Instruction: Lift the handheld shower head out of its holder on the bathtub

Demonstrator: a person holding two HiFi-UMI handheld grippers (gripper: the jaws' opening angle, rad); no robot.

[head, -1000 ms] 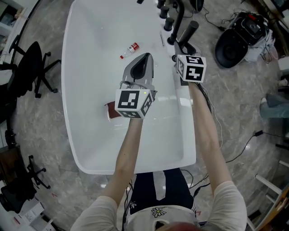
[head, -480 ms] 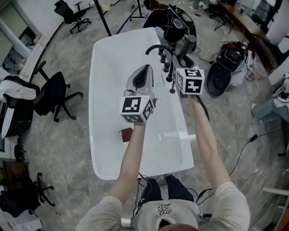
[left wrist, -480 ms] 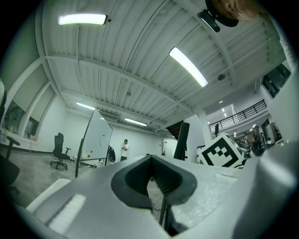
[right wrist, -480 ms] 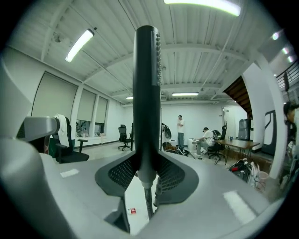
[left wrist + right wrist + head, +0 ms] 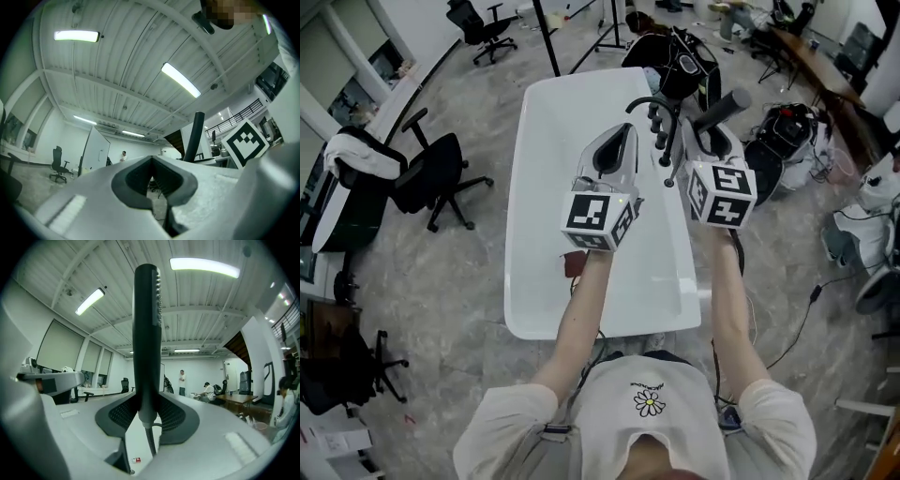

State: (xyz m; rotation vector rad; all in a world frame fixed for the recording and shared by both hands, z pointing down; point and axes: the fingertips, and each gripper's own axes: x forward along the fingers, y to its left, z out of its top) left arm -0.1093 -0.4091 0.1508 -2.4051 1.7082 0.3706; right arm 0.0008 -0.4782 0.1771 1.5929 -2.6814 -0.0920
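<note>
Now, shower head (image 5: 146, 333): upright, high above the tub (image 5: 546, 187), so the lift looks done.
Right gripper (image 5: 146, 411): clamped low on its handle, leaving the hose (image 5: 151, 441) hanging free.
Left gripper (image 5: 152, 180): closed, empty, raised alongside, likely unneeded.

Bathtub (image 5: 544, 187) is smooth glossy white, acrylic-looking. Shower head (image 5: 146, 333) is matt black plastic, its hose (image 5: 151, 441) ribbed shiny metal. Right claw (image 5: 147, 412) has dimpled rubbery dark pads (image 5: 123, 414). Floor (image 5: 441, 309) is polished marbled stone.
</note>
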